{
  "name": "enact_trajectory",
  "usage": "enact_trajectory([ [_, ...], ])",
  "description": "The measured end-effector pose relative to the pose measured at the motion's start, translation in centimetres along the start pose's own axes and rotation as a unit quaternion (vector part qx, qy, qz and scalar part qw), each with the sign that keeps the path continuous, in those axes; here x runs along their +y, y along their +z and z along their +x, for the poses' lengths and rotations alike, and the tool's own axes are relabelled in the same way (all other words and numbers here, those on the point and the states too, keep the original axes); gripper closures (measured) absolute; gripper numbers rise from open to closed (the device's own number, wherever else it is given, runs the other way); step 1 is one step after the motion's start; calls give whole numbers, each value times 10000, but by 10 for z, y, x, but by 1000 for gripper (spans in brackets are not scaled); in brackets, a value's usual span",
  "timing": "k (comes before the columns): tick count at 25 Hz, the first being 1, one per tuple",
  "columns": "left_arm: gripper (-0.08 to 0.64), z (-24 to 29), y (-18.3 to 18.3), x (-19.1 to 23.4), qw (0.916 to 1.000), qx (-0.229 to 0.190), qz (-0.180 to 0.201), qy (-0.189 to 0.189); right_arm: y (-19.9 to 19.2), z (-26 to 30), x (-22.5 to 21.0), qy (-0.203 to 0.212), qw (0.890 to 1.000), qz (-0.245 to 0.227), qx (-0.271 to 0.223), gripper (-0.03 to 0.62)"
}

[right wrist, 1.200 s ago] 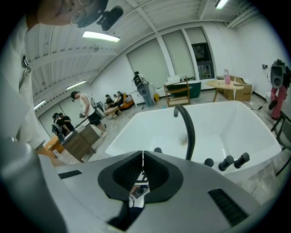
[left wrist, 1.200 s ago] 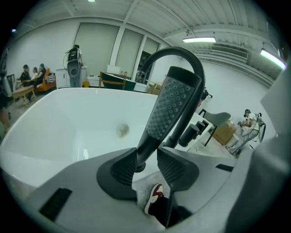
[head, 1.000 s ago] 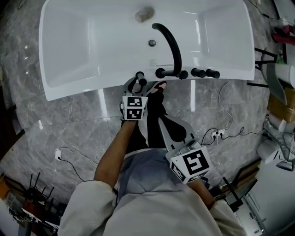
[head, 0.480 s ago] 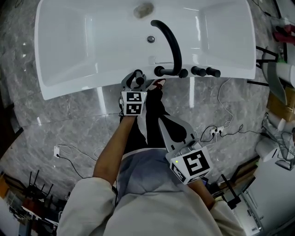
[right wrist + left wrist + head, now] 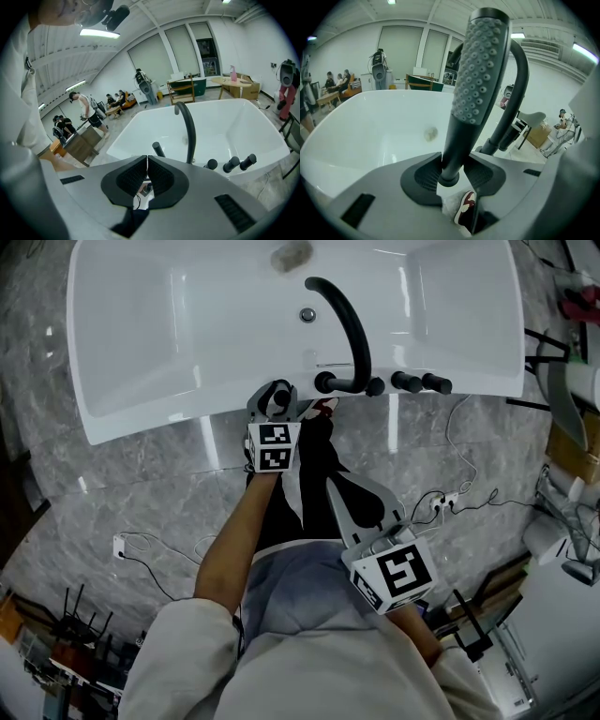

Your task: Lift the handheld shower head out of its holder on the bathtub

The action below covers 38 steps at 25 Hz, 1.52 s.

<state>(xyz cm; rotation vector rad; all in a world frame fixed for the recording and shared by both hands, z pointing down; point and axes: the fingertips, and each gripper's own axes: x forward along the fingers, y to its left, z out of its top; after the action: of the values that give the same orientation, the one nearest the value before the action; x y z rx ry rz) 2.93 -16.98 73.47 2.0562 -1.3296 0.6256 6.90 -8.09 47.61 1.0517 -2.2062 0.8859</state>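
Observation:
The black handheld shower head (image 5: 480,70) stands upright in its holder on the near rim of the white bathtub (image 5: 187,334). Its grey nubbed face and round handle fill the left gripper view. My left gripper (image 5: 452,164) straddles the lower handle, its pads close on both sides without visibly squeezing it. In the head view this gripper (image 5: 278,399) is at the tub's edge, with the shower head (image 5: 279,392) between its fingers. The holder is hidden. My right gripper (image 5: 147,171) is shut on nothing and held back over my legs (image 5: 330,486).
A black arched spout (image 5: 342,320) and a row of black knobs (image 5: 412,382) line the tub rim right of the shower head. My red-and-white shoe (image 5: 323,409) is beside the tub. Cables and a power strip (image 5: 441,502) lie on the marble floor.
My left gripper has moved down and forward onto the shower head, so the handle now stands between its jaws. My right gripper has stayed where it was.

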Motion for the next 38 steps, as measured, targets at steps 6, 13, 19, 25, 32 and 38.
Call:
enact_trajectory([
  [6, 422, -6, 13, 6, 9999, -118, 54, -86, 2, 1, 1, 11, 10000, 0, -12, 572],
  [13, 422, -13, 15, 8, 9999, -116, 25, -61, 4, 1, 3, 18, 10000, 1, -24, 574],
  [19, 422, -23, 19, 5, 9997, -165, 133, -135, 7, 3, 7, 53, 9999, 17, -102, 574],
  [25, 422, -37, 26, 8, 9995, -207, 171, -139, 9, 1, 12, 65, 9998, -2, -190, 573],
  [32, 422, -57, 38, 8, 9991, -302, 207, -224, 14, -2, 17, 67, 9995, 8, -313, 574],
  [38, 422, -71, 46, 12, 9986, -453, 120, -224, 18, -4, 22, 64, 9991, 9, -429, 572],
])
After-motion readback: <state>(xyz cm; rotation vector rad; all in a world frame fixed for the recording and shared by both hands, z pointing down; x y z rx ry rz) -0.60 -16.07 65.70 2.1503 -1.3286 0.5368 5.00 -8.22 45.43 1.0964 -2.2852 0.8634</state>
